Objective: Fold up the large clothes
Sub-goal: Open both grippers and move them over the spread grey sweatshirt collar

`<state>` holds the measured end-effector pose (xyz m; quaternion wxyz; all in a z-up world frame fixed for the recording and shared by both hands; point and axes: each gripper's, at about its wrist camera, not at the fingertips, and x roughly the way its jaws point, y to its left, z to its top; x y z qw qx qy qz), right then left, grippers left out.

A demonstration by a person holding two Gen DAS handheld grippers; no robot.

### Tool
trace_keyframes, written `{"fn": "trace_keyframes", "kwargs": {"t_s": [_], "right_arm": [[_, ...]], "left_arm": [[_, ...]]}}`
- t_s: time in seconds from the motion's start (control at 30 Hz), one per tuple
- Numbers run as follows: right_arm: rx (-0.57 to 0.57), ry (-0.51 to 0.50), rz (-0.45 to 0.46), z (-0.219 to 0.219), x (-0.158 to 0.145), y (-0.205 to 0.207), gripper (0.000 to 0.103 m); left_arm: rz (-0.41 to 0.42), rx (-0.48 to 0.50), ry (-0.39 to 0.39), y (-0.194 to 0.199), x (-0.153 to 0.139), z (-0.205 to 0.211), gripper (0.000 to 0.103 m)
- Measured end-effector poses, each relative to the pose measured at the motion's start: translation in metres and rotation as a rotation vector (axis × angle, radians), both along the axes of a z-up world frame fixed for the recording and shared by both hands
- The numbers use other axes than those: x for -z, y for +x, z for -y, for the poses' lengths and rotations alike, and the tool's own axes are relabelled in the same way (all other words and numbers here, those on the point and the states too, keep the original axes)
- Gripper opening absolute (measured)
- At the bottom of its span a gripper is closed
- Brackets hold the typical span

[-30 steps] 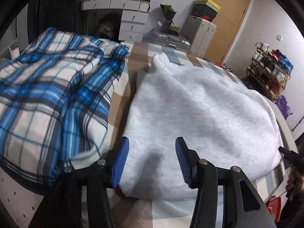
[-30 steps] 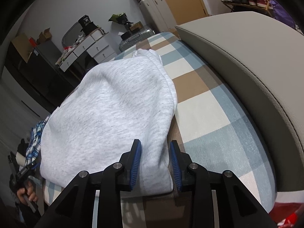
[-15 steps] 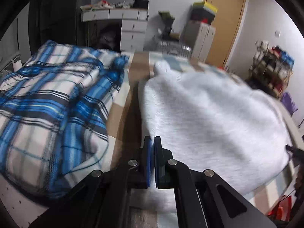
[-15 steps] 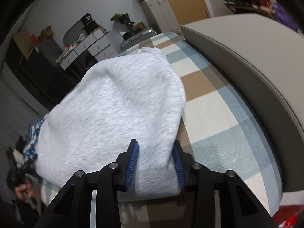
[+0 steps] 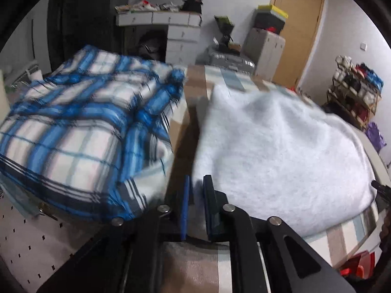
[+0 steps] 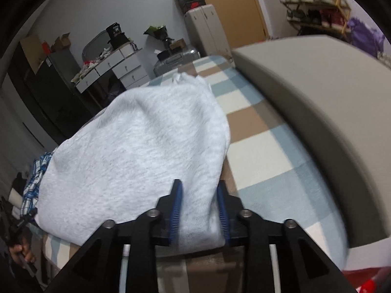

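Note:
A light grey sweatshirt [image 5: 281, 146] lies spread on the checked bed cover [image 5: 195, 85]; it also shows in the right wrist view [image 6: 136, 146]. My left gripper [image 5: 196, 205] is shut on the near left corner of the sweatshirt, a thin fold of grey cloth between its blue pads. My right gripper [image 6: 199, 210] is shut on the near right corner of the sweatshirt, with a thick bunch of cloth between its blue pads. Both corners are lifted a little off the bed.
A blue and white plaid blanket [image 5: 80, 122] lies bunched to the left of the sweatshirt. A grey padded headboard [image 6: 317, 102] runs along the right of the bed. White drawers [image 5: 180, 31], a suitcase [image 5: 227, 58] and a shoe rack [image 5: 354, 90] stand beyond the bed.
My left gripper went from open over the sweatshirt's edge to shut on its left corner. Both grippers have lifted and pulled the near edge, and the cloth has shifted.

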<state>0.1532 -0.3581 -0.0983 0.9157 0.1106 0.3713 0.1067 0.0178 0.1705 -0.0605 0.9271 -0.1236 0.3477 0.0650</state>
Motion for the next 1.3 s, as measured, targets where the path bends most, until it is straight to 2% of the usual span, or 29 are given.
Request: {"fn": "trace_keyframes", "kwargs": {"t_s": [0.07,0.1,0.13,0.2,0.27,0.37,0.43,0.5,0.53,0.57,0.6,0.63,0.67,0.7,0.73,0.8,0.83,0.87,0.97,1.07,1.1,1.17,1.3], "right_arm": [[0.006,-0.043,0.036,-0.001,-0.014,-0.006,0.041],[-0.005,-0.071,0.058,-0.005,-0.022,-0.007,0.041],[-0.013,-0.09,0.076,-0.009,-0.027,-0.008,0.041],[-0.058,-0.112,0.1,-0.025,-0.036,-0.003,0.046],[-0.121,-0.125,0.102,-0.05,-0.039,0.013,0.056],[-0.218,-0.168,0.101,-0.096,-0.041,0.044,0.061],[-0.275,-0.159,0.096,-0.121,-0.041,0.062,0.064],[-0.306,-0.153,0.088,-0.144,-0.036,0.084,0.065],[-0.308,-0.156,0.074,-0.15,-0.032,0.095,0.065],[-0.303,-0.167,0.049,-0.155,-0.025,0.105,0.067],[-0.301,-0.181,-0.023,-0.159,-0.009,0.119,0.069],[-0.318,-0.181,-0.086,-0.161,0.005,0.129,0.069],[-0.345,-0.193,-0.08,-0.161,0.016,0.131,0.073],[-0.371,-0.222,-0.028,-0.162,0.017,0.127,0.073],[-0.392,-0.236,-0.017,-0.161,0.018,0.124,0.073],[-0.389,-0.226,-0.028,-0.157,0.017,0.123,0.073],[-0.394,-0.236,-0.021,-0.158,0.018,0.122,0.073],[-0.395,-0.236,-0.019,-0.158,0.017,0.123,0.073],[-0.384,-0.243,-0.029,-0.158,0.013,0.122,0.073],[-0.344,-0.261,-0.036,-0.173,-0.007,0.114,0.074],[-0.363,-0.243,-0.006,-0.183,-0.017,0.109,0.074],[-0.421,-0.257,0.041,-0.211,-0.03,0.102,0.087],[-0.552,-0.399,0.061,-0.273,-0.02,0.106,0.089]], "left_arm": [[0.036,-0.011,0.008,-0.001,-0.013,-0.002,0.027],[0.053,-0.014,0.014,0.001,-0.018,-0.002,0.043],[0.079,-0.013,0.02,0.002,-0.023,-0.001,0.046],[0.127,0.008,0.015,0.011,-0.032,0.004,0.046],[0.124,0.078,0.004,0.03,-0.037,0.017,0.046],[0.116,0.194,0.049,0.076,-0.045,0.047,0.046],[0.117,0.281,0.079,0.107,-0.045,0.069,0.046],[0.102,0.343,0.151,0.138,-0.036,0.091,0.046],[0.063,0.348,0.218,0.158,-0.025,0.1,0.046],[0.02,0.329,0.273,0.169,-0.015,0.102,0.046],[-0.029,0.317,0.314,0.178,-0.002,0.104,0.047],[-0.074,0.326,0.31,0.186,0.014,0.099,0.047],[-0.073,0.334,0.275,0.186,0.02,0.092,0.047],[-0.067,0.339,0.212,0.186,0.025,0.081,0.048],[-0.07,0.338,0.137,0.186,0.025,0.069,0.055],[-0.083,0.301,0.089,0.188,0.024,0.056,0.071],[-0.095,0.298,0.049,0.19,0.026,0.049,0.071],[-0.098,0.299,0.04,0.189,0.027,0.048,0.071],[-0.097,0.294,0.074,0.184,0.024,0.057,0.072],[-0.098,0.288,0.096,0.183,0.023,0.069,0.072],[-0.099,0.287,0.092,0.183,0.023,0.07,0.073],[-0.1,0.285,0.084,0.187,0.025,0.067,0.073],[-0.098,0.281,0.1,0.19,0.026,0.068,0.073]]}}
